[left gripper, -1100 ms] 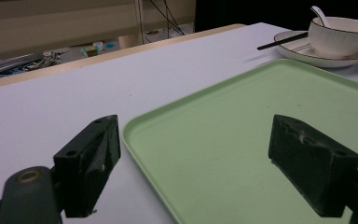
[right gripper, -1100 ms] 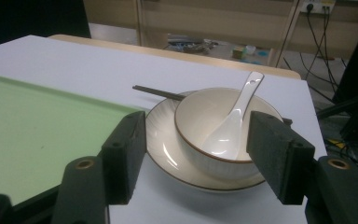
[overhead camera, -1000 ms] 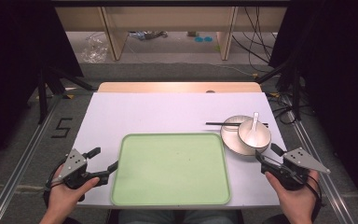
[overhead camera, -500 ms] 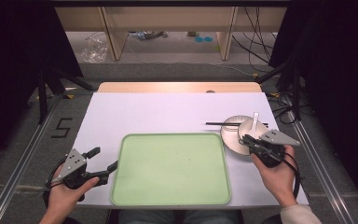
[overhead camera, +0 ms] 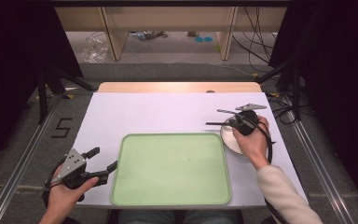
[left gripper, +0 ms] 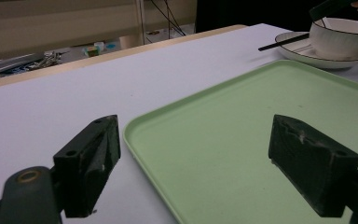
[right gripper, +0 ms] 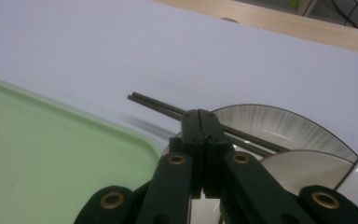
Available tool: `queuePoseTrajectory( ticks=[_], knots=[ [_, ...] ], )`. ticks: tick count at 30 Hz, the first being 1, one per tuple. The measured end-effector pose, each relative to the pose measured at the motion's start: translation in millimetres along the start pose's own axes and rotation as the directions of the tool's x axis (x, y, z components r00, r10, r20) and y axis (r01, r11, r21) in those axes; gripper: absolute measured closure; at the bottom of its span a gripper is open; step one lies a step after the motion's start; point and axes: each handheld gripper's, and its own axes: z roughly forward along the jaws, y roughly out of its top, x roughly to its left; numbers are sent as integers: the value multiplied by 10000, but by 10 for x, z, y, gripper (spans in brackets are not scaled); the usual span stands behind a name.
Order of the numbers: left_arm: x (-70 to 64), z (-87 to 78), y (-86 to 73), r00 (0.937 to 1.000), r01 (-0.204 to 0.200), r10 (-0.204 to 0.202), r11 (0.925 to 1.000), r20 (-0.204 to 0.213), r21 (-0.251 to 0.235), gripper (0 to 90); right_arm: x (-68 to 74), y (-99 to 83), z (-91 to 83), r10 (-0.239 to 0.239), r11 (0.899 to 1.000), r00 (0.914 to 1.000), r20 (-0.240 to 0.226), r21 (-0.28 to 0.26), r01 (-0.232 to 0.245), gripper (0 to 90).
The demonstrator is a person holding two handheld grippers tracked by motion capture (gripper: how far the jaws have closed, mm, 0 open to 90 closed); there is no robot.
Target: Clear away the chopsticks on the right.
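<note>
Your right gripper (right gripper: 200, 122), jaws together, sits over the chopsticks (right gripper: 156, 104); they run nine to three across the plate (right gripper: 279, 126); left gripper (overhead camera: 103, 161) apart, far.

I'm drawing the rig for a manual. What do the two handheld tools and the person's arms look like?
Both tools are black. The left tool carries a grey three-cornered plate, and its two blocky jaws show scuffed pads. The right tool has a similar grey plate, brass-coloured pivot rivets on its linkage and a black cable trailing along the forearm. The right arm wears a pale sleeve.
</note>
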Motion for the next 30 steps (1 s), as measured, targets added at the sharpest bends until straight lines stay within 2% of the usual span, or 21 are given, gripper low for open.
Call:
queuePoseTrajectory(
  ticks=[1,4,11,12,15,16,17,19,21,22,23,27,28,30],
  knots=[
    [1,0,0,10000,11,-11,10000,11,-2,167,-8,36,48,-144,9994,9999,0,312,144,900],
    [-3,-11,2,10000,4,-3,10000,-41,66,167,0,142,251,-140,9956,9997,217,932,119,900],
    [-2,-9,1,10000,18,-18,10000,-20,47,167,-21,227,489,-18,9857,9987,507,1683,-68,900],
    [-2,-9,1,10000,21,-21,10000,-20,57,167,-40,234,545,-249,9829,9983,533,1833,148,900],
    [-2,-6,0,10000,23,-23,10000,-8,35,167,-46,229,584,-133,9816,9982,588,1910,18,900],
    [-2,-9,2,10000,14,-14,10000,-22,57,167,-60,232,597,-234,9798,9978,617,1998,106,900],
    [-3,-8,1,10000,16,-16,10000,-14,52,167,-49,230,607,24,9785,9980,639,2054,-155,900],
    [2,1,-1,10000,4,-4,10000,43,-14,167,-74,239,621,-274,9783,9974,662,2070,131,900],
    [2,1,-1,10000,-4,4,10000,51,-13,167,-80,255,625,-303,9773,9973,664,2114,156,900],
    [0,-2,1,10000,-14,13,10000,10,27,167,-67,263,626,-103,9759,9973,721,2180,-56,900],
    [2,2,-1,10000,-22,22,10000,61,-14,167,-85,274,631,-332,9743,9970,706,2247,165,900],
    [2,0,0,10000,-10,10,10000,38,4,167,-100,294,652,-406,9699,9962,772,2426,207,900],
    [-1,-6,2,10000,-14,14,10000,-12,65,167,-89,296,655,-201,9689,9964,821,2475,-9,900],
    [-1,-5,1,10000,-18,18,10000,-4,54,167,-94,304,667,-364,9654,9963,785,2603,147,900]
  ],
)
